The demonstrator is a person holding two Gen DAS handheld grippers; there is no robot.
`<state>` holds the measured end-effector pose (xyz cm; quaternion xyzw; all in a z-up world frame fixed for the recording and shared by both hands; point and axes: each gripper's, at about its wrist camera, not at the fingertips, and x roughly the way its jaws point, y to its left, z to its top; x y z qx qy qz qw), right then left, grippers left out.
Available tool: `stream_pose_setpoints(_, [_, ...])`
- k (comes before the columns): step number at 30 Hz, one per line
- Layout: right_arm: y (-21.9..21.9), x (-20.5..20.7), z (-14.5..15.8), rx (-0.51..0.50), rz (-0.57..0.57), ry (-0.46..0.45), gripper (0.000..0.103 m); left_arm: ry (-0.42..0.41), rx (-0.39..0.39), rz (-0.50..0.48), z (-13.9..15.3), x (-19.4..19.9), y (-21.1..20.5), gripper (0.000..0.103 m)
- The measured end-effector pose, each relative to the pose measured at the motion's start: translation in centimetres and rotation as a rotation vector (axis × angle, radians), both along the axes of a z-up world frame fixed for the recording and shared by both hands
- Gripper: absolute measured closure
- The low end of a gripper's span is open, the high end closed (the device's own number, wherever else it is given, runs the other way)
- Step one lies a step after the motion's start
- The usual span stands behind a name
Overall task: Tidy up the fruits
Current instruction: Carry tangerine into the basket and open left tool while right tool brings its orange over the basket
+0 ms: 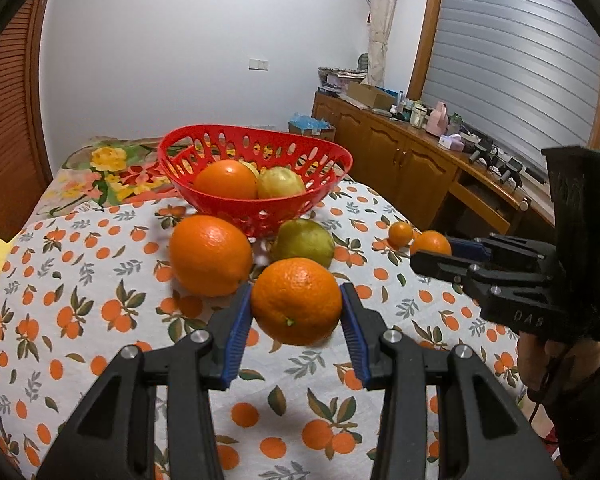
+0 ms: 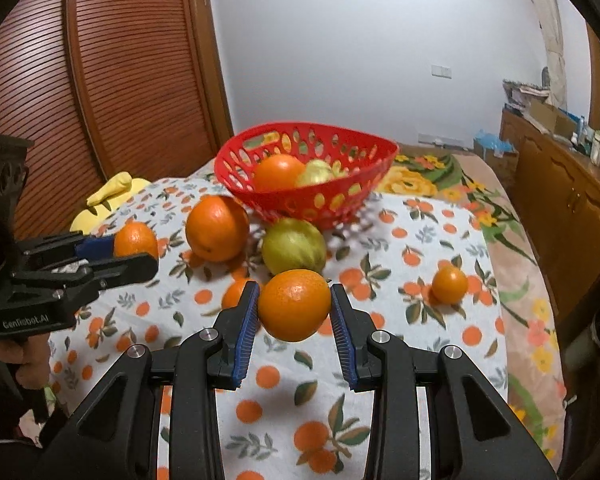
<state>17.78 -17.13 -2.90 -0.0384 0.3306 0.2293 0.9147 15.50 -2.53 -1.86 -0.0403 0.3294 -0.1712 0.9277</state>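
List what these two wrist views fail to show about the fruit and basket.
- Red basket contents: in both views the wall and the orange in it hide anything beneath.
- Fruit behind the orange and the yellow-green fruit, left view: only a sliver shows.
- Cabinet-top clutter: too small to identify.

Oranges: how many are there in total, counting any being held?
5. One in the left gripper, one in the right gripper, a big one and a small one on the tablecloth, one in the red basket. Others could be hidden inside.
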Motion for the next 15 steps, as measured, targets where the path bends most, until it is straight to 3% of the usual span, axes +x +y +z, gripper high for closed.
stream_pose_setpoints(15, [2.2, 5.5, 2.7, 0.001, 0.037, -0.051, 0.068, -0.011, -0.001, 0.014, 0.7, 3.1, 1.6, 0.061])
